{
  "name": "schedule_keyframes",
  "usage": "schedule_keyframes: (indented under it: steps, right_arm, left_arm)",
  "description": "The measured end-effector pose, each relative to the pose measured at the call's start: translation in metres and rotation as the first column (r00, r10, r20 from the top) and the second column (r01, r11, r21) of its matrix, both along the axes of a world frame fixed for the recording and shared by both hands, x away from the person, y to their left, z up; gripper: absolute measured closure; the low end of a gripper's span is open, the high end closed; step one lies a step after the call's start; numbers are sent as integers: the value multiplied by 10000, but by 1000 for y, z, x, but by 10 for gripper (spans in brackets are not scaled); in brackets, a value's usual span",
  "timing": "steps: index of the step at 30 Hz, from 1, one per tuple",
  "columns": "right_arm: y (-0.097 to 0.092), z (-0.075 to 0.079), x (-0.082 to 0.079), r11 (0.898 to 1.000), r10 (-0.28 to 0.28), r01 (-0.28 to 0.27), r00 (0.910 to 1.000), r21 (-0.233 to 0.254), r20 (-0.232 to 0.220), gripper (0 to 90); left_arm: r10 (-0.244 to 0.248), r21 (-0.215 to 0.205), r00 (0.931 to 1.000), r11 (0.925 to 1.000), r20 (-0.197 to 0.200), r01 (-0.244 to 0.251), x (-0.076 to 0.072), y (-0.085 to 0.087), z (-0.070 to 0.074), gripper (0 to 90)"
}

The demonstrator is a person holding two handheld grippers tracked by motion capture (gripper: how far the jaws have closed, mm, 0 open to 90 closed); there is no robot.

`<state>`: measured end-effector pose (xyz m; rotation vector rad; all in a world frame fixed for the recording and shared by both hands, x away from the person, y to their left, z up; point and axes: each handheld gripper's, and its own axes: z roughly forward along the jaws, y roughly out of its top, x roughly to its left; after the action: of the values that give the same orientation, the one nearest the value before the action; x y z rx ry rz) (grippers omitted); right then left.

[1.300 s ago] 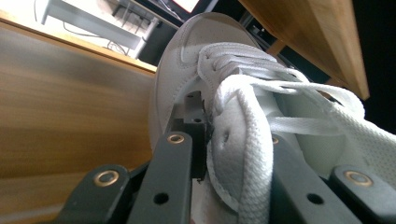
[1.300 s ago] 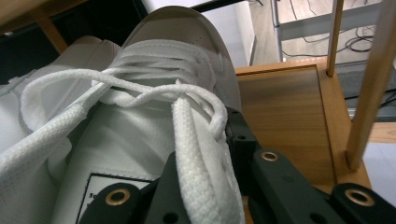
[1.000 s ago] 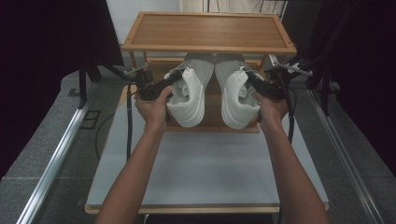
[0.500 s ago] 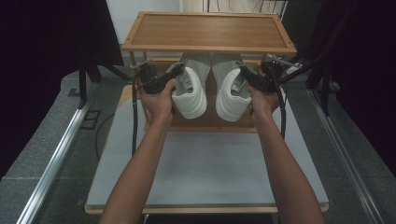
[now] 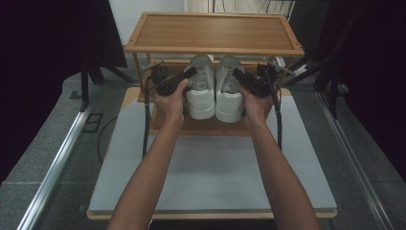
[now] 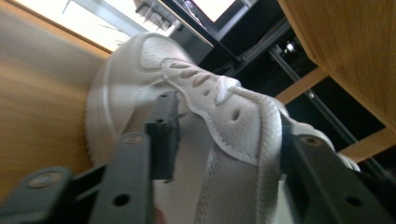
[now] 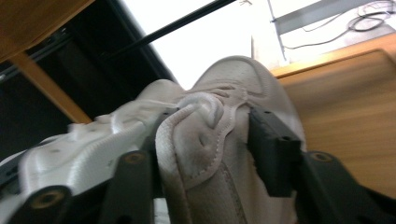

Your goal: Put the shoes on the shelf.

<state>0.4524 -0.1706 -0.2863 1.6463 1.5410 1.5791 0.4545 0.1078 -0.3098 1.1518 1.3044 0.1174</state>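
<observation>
I'm looking at a 2-tier wooden rack (image 5: 213,31) standing on the grey table (image 5: 210,182). The 2 white sneakers are sitting side by side on its lower shelf (image 5: 210,125), toes pointing away: left sneaker (image 5: 201,93), right sneaker (image 5: 229,93). My left gripper (image 5: 186,76) and right gripper (image 5: 243,79) have just been opening, and each pair of jaws is now standing apart astride a shoe's collar wall without pinching it. I'm judging the shoes light, with soft collars that fold easily; the firmer heel rim is the better hold.
</observation>
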Motion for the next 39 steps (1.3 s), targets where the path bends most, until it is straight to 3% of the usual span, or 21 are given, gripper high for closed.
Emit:
schedule_keyframes:
  steps: [1, 4, 6, 10, 15, 18, 19, 22, 26, 27, 28, 29, 32, 34, 39]
  right_arm:
    - [0, 1, -1, 9998, 66, -62, 9998, -190, 204, 473]
    - [-5, 7, -5, 9987, 289, -319, 9969, 403, 736, 442]
    - [-8, 12, -9, 9985, 467, -491, 9950, 256, 888, 435]
    - [-14, 18, -25, 9970, 738, -702, 9898, -332, 1218, 436]
    - [-24, 22, -52, 9919, 1100, -984, 9815, -803, 1569, 513]
    - [-29, 22, -76, 9793, 1564, -1266, 9686, -1579, 1931, 604]
    - [-29, 21, -81, 9752, 1689, -1346, 9656, -1759, 1978, 628]
    - [-28, 14, -106, 9530, 2285, -1769, 9528, -2460, 2001, 726]
    - [-19, -3, -122, 9132, 3219, -2643, 9346, -3100, 1512, 808]
    - [-19, -3, -122, 9132, 3219, -2643, 9346, -3100, 1512, 808]
    - [-13, -11, -122, 8944, 3474, -2871, 9289, -3431, 1283, 827]
    - [-11, -14, -121, 8907, 3508, -2914, 9288, -3489, 1197, 830]
    - [-9, -17, -117, 8951, 3503, -2894, 9271, -3392, 1335, 865]
    - [-9, -15, -115, 8927, 3476, -2822, 9273, -3512, 1385, 867]
    - [-10, -16, -114, 8950, 3179, -2476, 9376, -3710, 1411, 867]
  left_arm:
    - [-200, -91, 9998, 9998, 17, 200, 0, 1, 0, 503]
    - [-428, -335, 9989, 9985, 196, 434, -3, 3, -1, 467]
    - [-521, -375, 9978, 9979, 421, 537, -8, 5, 0, 469]
    - [-676, -167, 9946, 9975, 787, 691, -23, 12, 7, 474]
    - [-1023, 692, 9849, 9932, 1394, 934, -53, 15, 19, 523]
    - [-1264, 1441, 9760, 9844, 1775, 1013, -73, 15, 23, 609]
    - [-1376, 1825, 9714, 9779, 1934, 1022, -82, 15, 23, 642]
    - [-1664, 2463, 9612, 9629, 2201, 1103, -102, 15, 22, 753]
    - [-2086, 3214, 9536, 9377, 2169, 1320, -118, 6, 15, 831]
    - [-2086, 3214, 9536, 9377, 2169, 1320, -118, 6, 15, 849]
    - [-2232, 3433, 9534, 9281, 2032, 1441, -119, -1, 12, 862]
    - [-2320, 3546, 9532, 9225, 1938, 1525, -118, -5, 9, 869]
    - [-2418, 3715, 9546, 9139, 1740, 1638, -114, -12, 5, 873]
    - [-2458, 3589, 9536, 9175, 1738, 1711, -112, -13, 5, 888]
    - [-2400, 3688, 9532, 9157, 1837, 1595, -110, -18, 5, 896]
